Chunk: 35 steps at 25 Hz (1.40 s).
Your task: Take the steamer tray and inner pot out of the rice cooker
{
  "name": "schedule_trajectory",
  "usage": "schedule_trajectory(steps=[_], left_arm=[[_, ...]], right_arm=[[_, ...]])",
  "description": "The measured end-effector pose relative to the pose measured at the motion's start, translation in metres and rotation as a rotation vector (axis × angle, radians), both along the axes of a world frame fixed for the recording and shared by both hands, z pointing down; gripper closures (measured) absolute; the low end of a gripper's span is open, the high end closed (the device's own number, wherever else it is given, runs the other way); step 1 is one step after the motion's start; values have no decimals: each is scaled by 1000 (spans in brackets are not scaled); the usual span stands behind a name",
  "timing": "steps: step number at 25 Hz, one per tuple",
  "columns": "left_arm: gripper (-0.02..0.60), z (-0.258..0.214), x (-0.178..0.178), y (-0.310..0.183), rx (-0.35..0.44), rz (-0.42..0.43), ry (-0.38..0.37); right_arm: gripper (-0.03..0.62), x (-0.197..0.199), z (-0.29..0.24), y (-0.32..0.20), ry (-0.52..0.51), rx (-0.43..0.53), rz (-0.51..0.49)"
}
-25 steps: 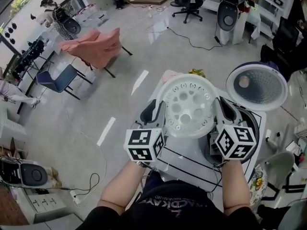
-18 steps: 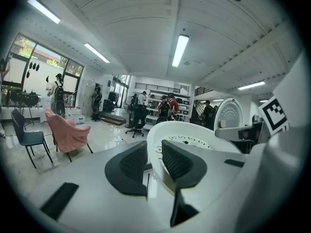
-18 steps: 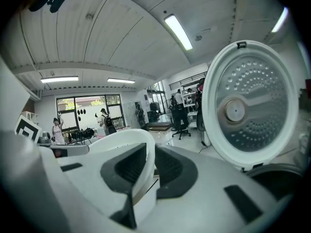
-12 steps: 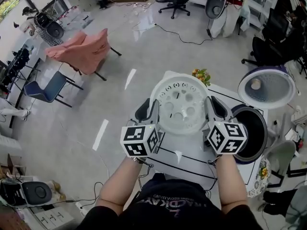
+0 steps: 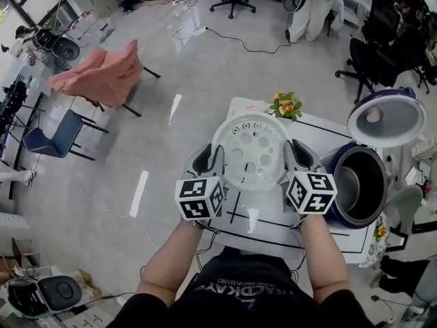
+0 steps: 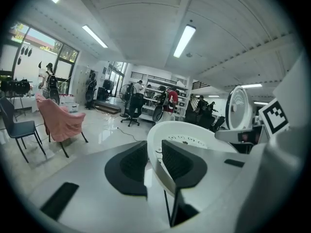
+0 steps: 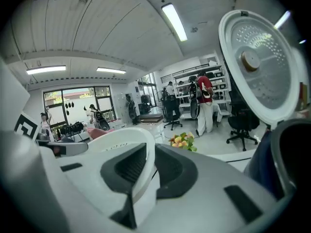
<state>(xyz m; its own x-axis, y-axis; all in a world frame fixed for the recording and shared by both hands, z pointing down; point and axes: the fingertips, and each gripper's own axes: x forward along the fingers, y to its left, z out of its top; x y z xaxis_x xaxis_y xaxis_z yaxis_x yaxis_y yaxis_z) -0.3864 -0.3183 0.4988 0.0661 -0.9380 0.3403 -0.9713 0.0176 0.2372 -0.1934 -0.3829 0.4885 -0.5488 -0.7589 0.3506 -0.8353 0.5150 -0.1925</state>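
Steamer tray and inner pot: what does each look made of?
Steamer tray: likely moulded plastic, opaque white, satin finish; the thin rim and clean round holes suggest it. Inner pot: probably metal with a dark grey coating; its wall shows a soft, dull sheen, though it is too small here to be sure.

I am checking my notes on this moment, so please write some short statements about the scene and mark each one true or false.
1. The left claw and the right claw both grip the steamer tray by its rim. True.
2. The tray sits inside the rice cooker. False: it is held beside the cooker, over the table.
3. The cooker's lid is open. True.
4. The flowers lie in the tray. False: they stand on the table beyond it.
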Motion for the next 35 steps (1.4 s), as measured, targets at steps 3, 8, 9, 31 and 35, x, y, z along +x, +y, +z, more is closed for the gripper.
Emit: schedule_trajectory(steps=[3, 8, 9, 31, 35], left_arm=[[488, 26, -6, -9, -43, 20, 1], [488, 64, -10, -23, -85, 52, -8], [488, 71, -9, -26, -94, 58, -8], [488, 177, -20, -50, -245, 100, 3], [482, 184, -21, -52, -250, 101, -6]], right_arm=[[536, -5, 24, -7, 20, -37, 16], [536, -9, 64, -19, 41, -88, 35], [536, -8, 72, -21, 45, -98, 39], [536, -16, 186, -40, 95, -251, 91], [536, -18, 193, -39, 91, -259, 96]])
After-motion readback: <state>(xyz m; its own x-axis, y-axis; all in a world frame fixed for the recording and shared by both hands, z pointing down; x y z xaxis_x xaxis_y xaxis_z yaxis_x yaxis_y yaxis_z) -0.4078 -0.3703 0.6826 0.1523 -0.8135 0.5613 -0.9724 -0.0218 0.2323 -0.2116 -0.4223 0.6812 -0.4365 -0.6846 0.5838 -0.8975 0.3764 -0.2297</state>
